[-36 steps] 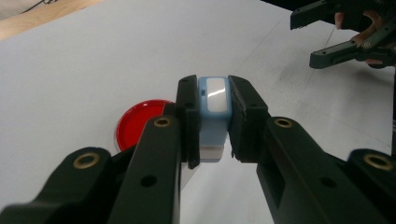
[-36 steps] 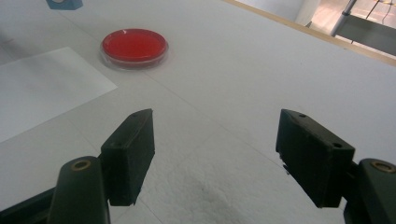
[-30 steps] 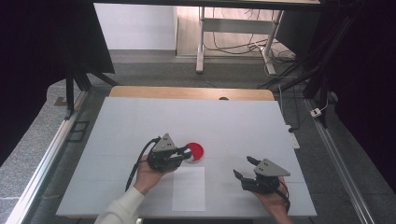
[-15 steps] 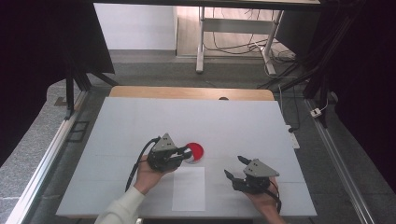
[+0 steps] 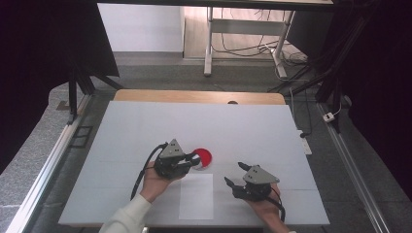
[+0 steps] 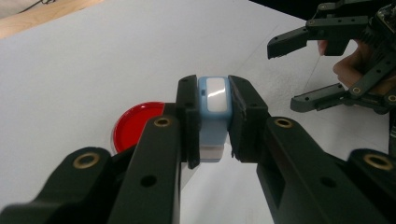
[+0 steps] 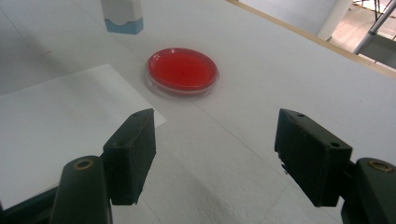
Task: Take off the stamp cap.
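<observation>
Right tool (image 5: 235, 175) has slid left toward the white paper sheet (image 5: 196, 195), jaws wide and empty; left tool (image 6: 214, 123) grips a pale blue block (image 6: 213, 112) beside the red dish (image 5: 201, 158) on the surface (image 5: 145, 131)

White sheet (image 5: 196, 195) flat on table (image 5: 145, 126); wooden edge (image 5: 194, 96) beyond; cables (image 5: 233, 46), probably, on floor.

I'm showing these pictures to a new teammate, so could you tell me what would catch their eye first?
Most likely the red dish, a bright round spot near the middle of the white table. Just beside it, the left tool is shut on a small light-blue and white object. To the right, the right tool stands open and empty, facing the dish, beside a white sheet.
</observation>
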The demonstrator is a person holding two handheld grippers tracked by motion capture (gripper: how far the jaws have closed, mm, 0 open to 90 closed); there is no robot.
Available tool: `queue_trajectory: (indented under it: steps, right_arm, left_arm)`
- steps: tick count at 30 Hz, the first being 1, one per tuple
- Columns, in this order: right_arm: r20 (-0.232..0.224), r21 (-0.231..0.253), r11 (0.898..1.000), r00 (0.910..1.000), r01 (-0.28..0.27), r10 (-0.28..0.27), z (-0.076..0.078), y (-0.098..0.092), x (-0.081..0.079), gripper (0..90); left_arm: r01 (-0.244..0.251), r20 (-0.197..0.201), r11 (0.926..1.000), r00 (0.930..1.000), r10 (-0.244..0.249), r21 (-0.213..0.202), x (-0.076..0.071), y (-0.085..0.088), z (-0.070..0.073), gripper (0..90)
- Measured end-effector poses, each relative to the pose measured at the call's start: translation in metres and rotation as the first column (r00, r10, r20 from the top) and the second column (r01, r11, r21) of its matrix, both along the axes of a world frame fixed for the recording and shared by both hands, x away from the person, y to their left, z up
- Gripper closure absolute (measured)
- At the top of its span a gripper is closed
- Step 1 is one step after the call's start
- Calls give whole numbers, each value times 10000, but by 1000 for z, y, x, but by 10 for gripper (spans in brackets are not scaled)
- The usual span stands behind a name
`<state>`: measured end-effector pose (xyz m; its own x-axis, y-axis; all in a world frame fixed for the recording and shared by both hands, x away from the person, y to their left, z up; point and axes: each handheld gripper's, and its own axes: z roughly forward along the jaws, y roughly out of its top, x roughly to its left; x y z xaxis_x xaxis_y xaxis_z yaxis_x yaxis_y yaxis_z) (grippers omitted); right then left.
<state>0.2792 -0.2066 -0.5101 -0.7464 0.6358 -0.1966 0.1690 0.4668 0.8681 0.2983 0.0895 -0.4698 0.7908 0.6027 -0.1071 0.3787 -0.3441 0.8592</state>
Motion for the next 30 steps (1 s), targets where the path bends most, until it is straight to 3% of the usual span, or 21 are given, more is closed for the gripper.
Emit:
queue_trajectory:
  steps: [17, 30]
  right_arm:
    - [-150, 27, 9992, 9991, -397, 398, -2, 22, 1, 292]
    - [-161, 198, 9983, 9983, -549, 552, 5, 34, 0, 298]
  left_arm:
    - [27, -55, 9999, 10000, -28, -166, 0, -2, 0, 750]
    - [-51, -91, 9992, 9999, 47, -401, -2, -9, 4, 750]
